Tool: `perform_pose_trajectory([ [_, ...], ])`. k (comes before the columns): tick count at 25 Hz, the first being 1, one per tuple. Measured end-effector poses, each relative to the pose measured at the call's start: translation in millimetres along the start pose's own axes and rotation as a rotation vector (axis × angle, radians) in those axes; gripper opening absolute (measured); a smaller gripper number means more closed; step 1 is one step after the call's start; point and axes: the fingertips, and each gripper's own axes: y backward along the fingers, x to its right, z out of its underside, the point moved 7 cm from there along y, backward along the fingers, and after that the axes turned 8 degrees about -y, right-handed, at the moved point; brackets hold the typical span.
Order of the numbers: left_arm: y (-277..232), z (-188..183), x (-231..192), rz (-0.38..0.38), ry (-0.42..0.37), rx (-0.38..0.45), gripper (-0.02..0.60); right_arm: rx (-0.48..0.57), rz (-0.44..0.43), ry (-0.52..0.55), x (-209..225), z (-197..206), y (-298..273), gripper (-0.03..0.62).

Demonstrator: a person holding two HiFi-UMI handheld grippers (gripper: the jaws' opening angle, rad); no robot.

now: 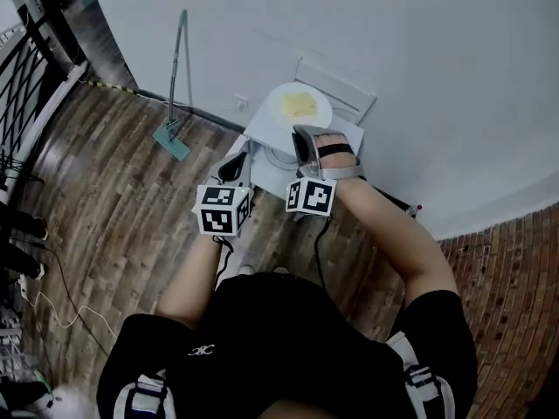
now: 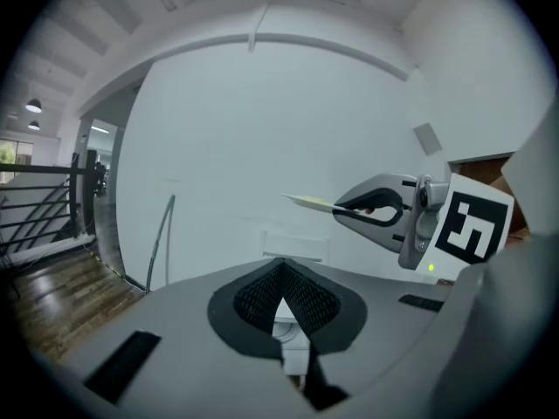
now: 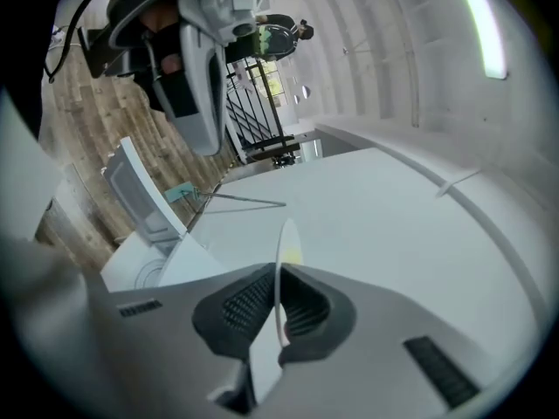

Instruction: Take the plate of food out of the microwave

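A white plate [image 1: 321,112] with yellow food [image 1: 298,105] hangs level above the white microwave [image 1: 265,138]. My right gripper [image 1: 306,134] is shut on the plate's near rim. In the right gripper view the plate [image 3: 286,238] shows edge-on between the pads of that gripper [image 3: 279,288]. The left gripper view shows the right gripper [image 2: 348,207] from the side with the thin plate [image 2: 306,202] sticking out of it. My left gripper [image 1: 233,167] hovers just left of the microwave, its jaws [image 2: 281,273] closed tip to tip with nothing between them.
The microwave's door [image 3: 138,192] stands open, with the turntable ring [image 3: 150,274] visible inside. A green floor mop [image 1: 174,138] leans on the white wall to the left. A black railing [image 1: 22,85] and a cable [image 1: 61,312] are on the wooden floor at far left.
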Motion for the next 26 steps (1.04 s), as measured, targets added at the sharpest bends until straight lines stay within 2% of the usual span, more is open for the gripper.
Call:
perform_pose_trajectory([
  [4, -3, -23, 4, 0.02, -0.026, 0.028, -0.008, -0.021, 0.028, 0.016, 35, -4, 6, 0.023],
  [8, -10, -40, 5, 0.053, -0.002, 0.08, -0.008, -0.027, 0.04, 0.026, 43, 1, 5, 0.023],
  [12, -16, -48, 6, 0.065, -0.022, 0.089, -0.008, -0.046, 0.048, 0.046, 41, 8, 0, 0.023],
  [21, -26, -41, -9, 0.062, -0.031, 0.076, -0.007, -0.034, 0.035, 0.066, 28, -1, -17, 0.023],
  [26, -38, -36, -9, 0.056, -0.066, 0.065, -0.008, -0.024, 0.058, 0.081, 24, 4, -26, 0.023],
])
